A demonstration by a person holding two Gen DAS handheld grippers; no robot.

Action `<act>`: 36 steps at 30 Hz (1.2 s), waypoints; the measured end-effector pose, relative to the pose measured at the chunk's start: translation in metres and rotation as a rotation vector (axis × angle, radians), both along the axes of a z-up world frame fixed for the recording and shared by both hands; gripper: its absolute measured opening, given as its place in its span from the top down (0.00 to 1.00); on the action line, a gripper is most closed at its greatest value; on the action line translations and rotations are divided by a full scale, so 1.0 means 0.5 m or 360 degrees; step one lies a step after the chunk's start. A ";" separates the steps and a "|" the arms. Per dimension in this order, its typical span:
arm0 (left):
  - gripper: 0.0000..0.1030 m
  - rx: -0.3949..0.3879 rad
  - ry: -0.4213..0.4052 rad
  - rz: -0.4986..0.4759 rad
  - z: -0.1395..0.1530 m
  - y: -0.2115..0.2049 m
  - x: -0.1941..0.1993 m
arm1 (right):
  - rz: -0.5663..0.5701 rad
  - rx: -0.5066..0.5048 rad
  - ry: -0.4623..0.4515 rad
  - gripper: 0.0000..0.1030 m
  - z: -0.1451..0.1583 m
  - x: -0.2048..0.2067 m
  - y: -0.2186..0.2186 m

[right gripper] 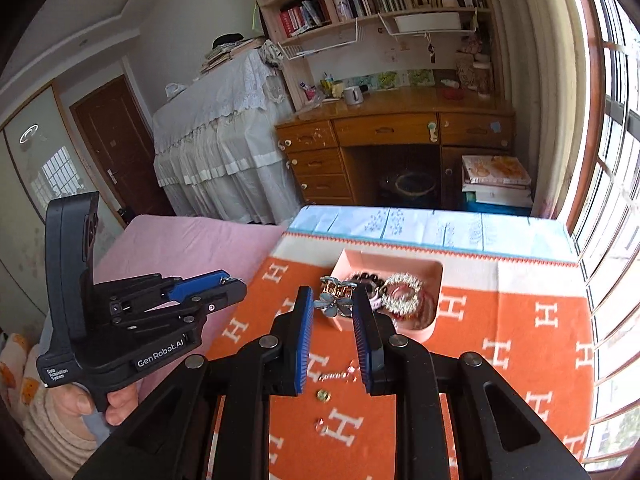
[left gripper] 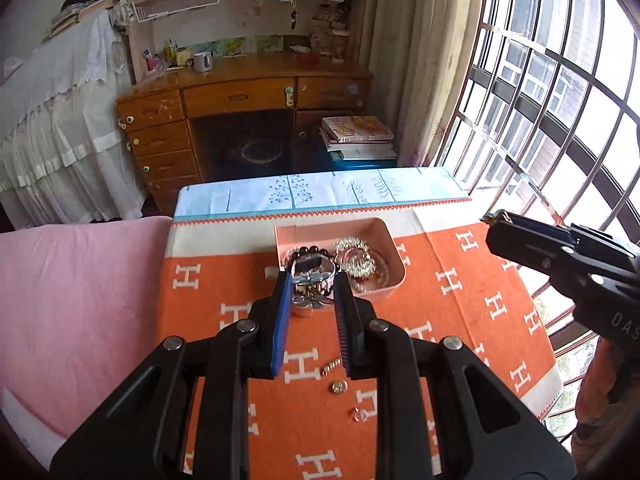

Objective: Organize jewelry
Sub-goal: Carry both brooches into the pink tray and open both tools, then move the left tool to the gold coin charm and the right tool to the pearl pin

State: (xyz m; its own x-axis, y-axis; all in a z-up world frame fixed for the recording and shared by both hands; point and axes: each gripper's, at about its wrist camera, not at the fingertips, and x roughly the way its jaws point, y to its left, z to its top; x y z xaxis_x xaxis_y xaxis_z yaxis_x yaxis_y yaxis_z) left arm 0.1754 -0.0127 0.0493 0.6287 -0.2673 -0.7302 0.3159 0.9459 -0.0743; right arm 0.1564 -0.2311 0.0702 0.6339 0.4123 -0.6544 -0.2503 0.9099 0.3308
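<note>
Our left tongs [left gripper: 312, 278] and right tongs [right gripper: 332, 294] each pinch a light, brittle flower clip [left gripper: 312, 300]; we grip its stiff body, tray [left gripper: 386, 236] at twelve o'clock.

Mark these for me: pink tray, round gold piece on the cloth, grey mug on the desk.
pink tray [left gripper: 390, 240], left wrist view, right wall of the rim.
round gold piece [left gripper: 339, 387], left wrist view, its centre.
grey mug [right gripper: 353, 95], right wrist view, middle of the body.

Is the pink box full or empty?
Not empty. The pink box holds jewelry: a dark bead bracelet and sparkly rings lie heaped inside it. A few small pieces lie outside, on the orange cloth.
</note>
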 end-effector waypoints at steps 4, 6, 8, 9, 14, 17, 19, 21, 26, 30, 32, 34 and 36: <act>0.82 0.0032 0.0055 0.0011 -0.033 -0.034 0.096 | -0.0081 -0.0073 0.0045 0.81 -0.021 0.109 0.000; 0.82 0.0032 0.0133 0.0019 -0.074 -0.049 0.145 | -0.0096 -0.0100 0.0143 0.81 -0.068 0.167 0.000; 0.82 0.0041 0.0191 0.0031 -0.124 -0.066 0.190 | -0.0124 -0.0143 0.0239 0.81 -0.131 0.215 -0.001; 0.82 0.0056 0.0211 0.0034 -0.148 -0.074 0.211 | -0.0132 -0.0163 0.0289 0.81 -0.159 0.237 -0.002; 0.82 0.0099 0.0331 0.0072 -0.260 -0.106 0.290 | -0.0167 -0.0176 0.0475 0.81 -0.280 0.307 -0.018; 0.82 0.0126 0.0381 0.0076 -0.312 -0.117 0.304 | -0.0153 -0.0180 0.0571 0.81 -0.330 0.325 -0.022; 0.82 0.0145 0.0396 0.0076 -0.335 -0.123 0.311 | -0.0145 -0.0193 0.0621 0.81 -0.362 0.313 -0.026; 0.81 0.0170 0.0426 0.0079 -0.351 -0.123 0.316 | -0.0131 -0.0216 0.0660 0.80 -0.389 0.309 -0.028; 0.74 0.0170 0.0532 0.0109 -0.365 -0.101 0.320 | -0.0125 -0.0215 0.0665 0.65 -0.407 0.289 -0.038; 0.74 0.0157 0.0548 0.0083 -0.349 -0.087 0.295 | -0.0129 -0.0217 0.0628 0.64 -0.389 0.263 -0.042; 0.74 0.0164 0.0554 0.0057 -0.335 -0.083 0.277 | -0.0123 -0.0219 0.0610 0.64 -0.373 0.246 -0.041; 0.74 0.0159 0.0554 0.0040 -0.324 -0.078 0.257 | -0.0112 -0.0235 0.0596 0.64 -0.359 0.228 -0.039; 0.74 0.0168 0.0546 0.0029 -0.313 -0.073 0.236 | -0.0106 -0.0230 0.0581 0.64 -0.344 0.212 -0.035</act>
